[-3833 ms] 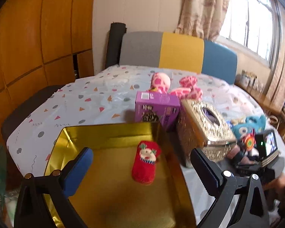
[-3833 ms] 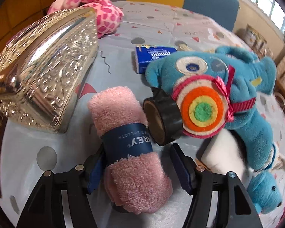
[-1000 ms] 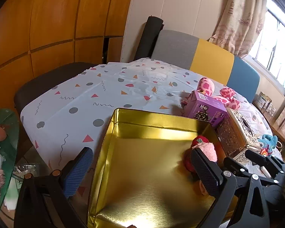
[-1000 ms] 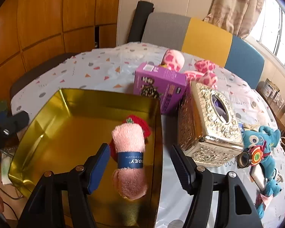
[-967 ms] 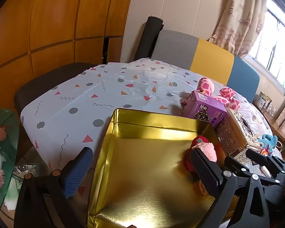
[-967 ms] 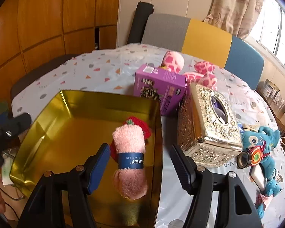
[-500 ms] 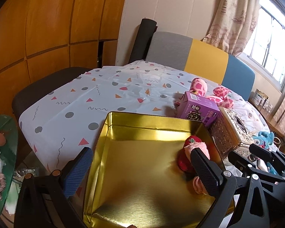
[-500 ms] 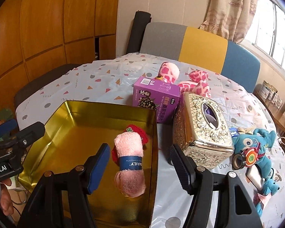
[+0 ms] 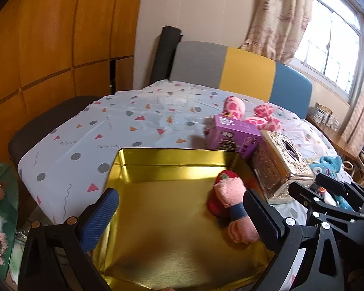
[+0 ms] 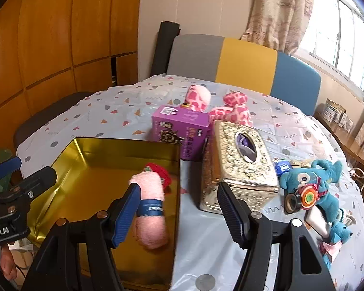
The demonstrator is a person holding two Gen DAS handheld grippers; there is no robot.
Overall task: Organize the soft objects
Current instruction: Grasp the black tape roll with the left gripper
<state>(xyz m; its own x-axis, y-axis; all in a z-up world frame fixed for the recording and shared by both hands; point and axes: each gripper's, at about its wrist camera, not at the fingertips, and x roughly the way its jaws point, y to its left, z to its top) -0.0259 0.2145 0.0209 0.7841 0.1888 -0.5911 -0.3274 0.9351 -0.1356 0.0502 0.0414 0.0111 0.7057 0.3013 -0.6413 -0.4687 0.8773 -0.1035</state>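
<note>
A pink rolled towel with a blue band lies in the gold tin tray beside a red knitted toy. Both also show in the left wrist view, the towel and the red toy at the right side of the tray. My right gripper is open and empty, above the tray's right rim, apart from the towel. My left gripper is open and empty over the tray's near part. A blue plush toy and a pink spotted plush lie on the table.
A purple box and a gold embossed tissue box stand right of the tray. A roll of black tape and a small blue pack lie by the blue plush. A sofa back stands behind the table.
The right gripper let go of the pink towel in the tray and has drawn back and up. Both views have shifted slightly; the towel lies still.
</note>
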